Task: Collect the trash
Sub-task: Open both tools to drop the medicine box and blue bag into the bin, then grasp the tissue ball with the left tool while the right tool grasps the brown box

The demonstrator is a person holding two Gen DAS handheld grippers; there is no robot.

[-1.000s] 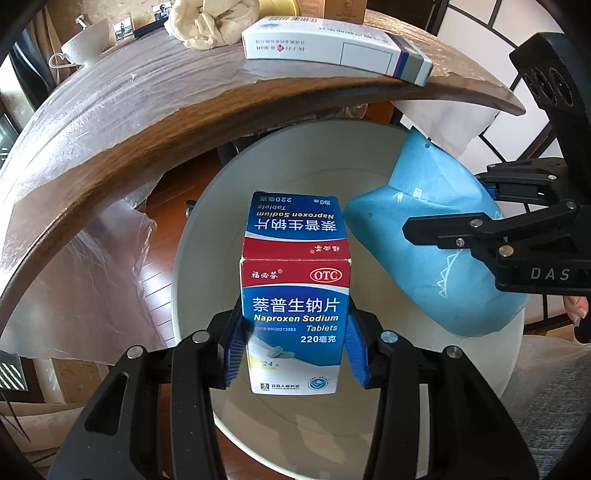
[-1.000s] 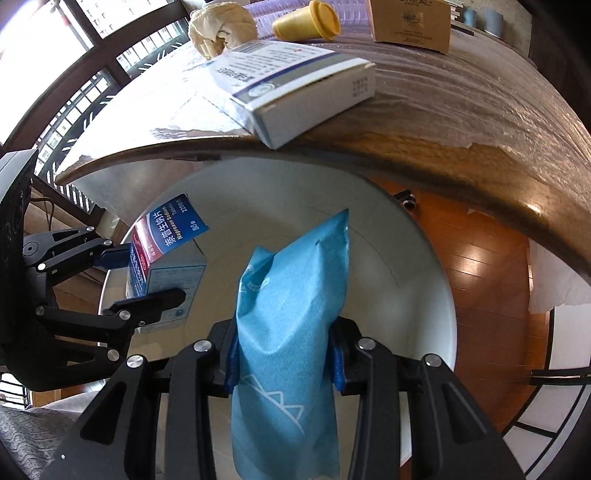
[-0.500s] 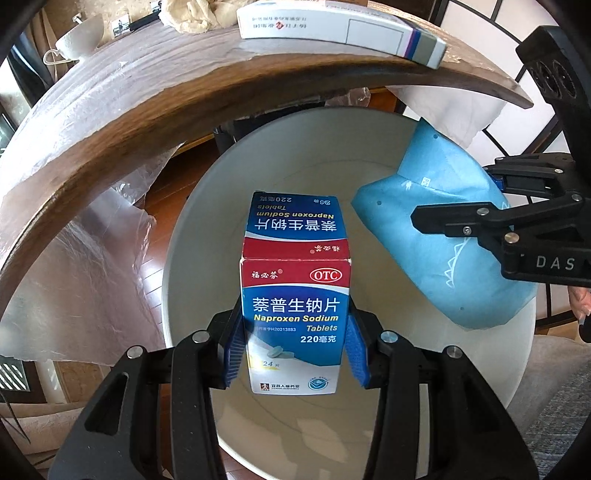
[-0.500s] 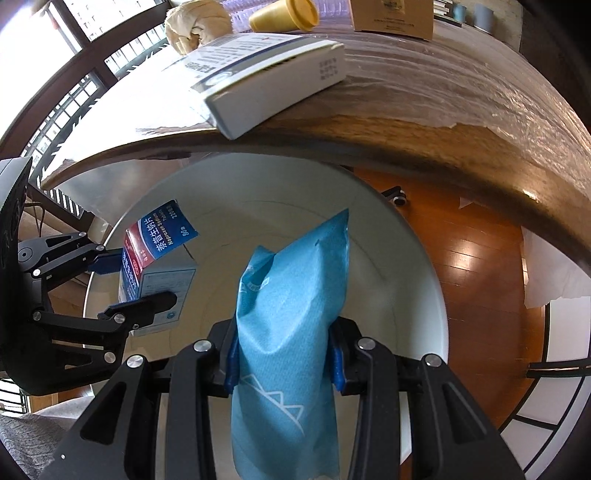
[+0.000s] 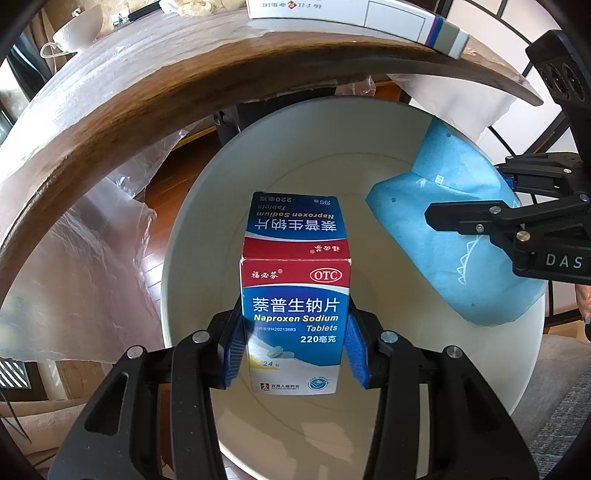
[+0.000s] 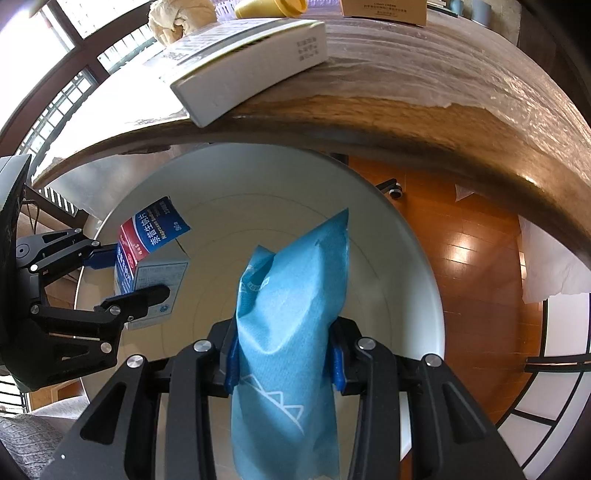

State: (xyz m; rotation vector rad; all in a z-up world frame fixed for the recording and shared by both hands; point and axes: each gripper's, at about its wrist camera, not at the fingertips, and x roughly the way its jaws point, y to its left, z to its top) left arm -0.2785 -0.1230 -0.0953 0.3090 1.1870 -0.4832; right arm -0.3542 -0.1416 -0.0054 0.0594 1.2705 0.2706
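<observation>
My left claw (image 5: 295,347) is clamped on the sides of the tablet box (image 5: 295,295), held upright over the open white bin (image 5: 207,206) directly below so it can fall clean inside. Off to its right, my right claw (image 6: 282,363) pinches the blue pouch (image 6: 291,306) over the same bin. Ahead and above, the tabletop (image 5: 147,74) holds a white carton (image 5: 354,18), probably next.

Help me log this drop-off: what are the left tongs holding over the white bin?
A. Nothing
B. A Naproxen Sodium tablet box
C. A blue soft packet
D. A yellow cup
B: the left tongs are clamped on the sides of the Naproxen Sodium tablet box, held above the white bin.
</observation>
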